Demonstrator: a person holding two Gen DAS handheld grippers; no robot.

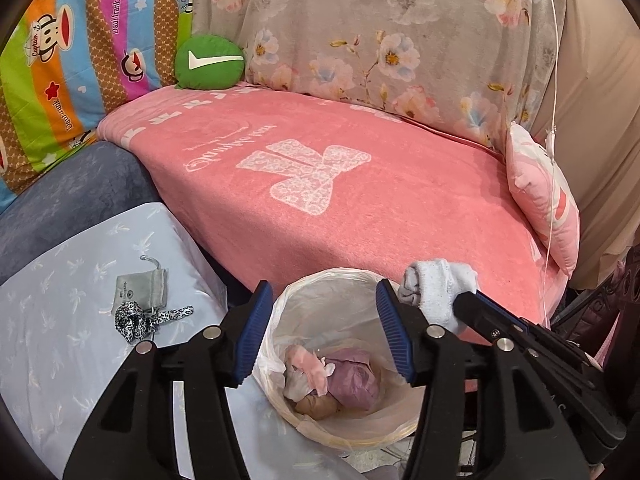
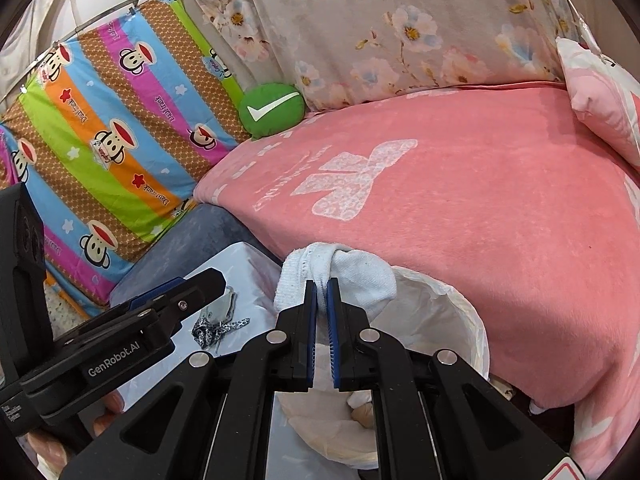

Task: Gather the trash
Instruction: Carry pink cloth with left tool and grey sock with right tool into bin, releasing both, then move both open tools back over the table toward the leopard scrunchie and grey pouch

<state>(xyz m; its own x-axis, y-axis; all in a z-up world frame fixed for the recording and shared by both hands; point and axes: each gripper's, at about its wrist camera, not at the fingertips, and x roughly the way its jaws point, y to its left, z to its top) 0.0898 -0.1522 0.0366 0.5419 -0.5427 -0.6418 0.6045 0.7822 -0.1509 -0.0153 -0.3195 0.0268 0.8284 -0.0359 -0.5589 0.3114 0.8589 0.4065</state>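
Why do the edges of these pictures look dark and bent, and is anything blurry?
Left wrist view: fisheye lens, so black corners and a bowed pink blanket; light is soft and even. Right wrist view: same curving; the white cloth is sharp, the nearest black gripper arms slightly soft.

The trash bin stands just in front of the bed, with crumpled trash in its bottom. A sock hangs above the bin's far rim. Left of the bin, a pouch and a ribbon lie on a desk. Beyond the bin, at the bed's back, sit a round cushion to the left and a pillow to the right.
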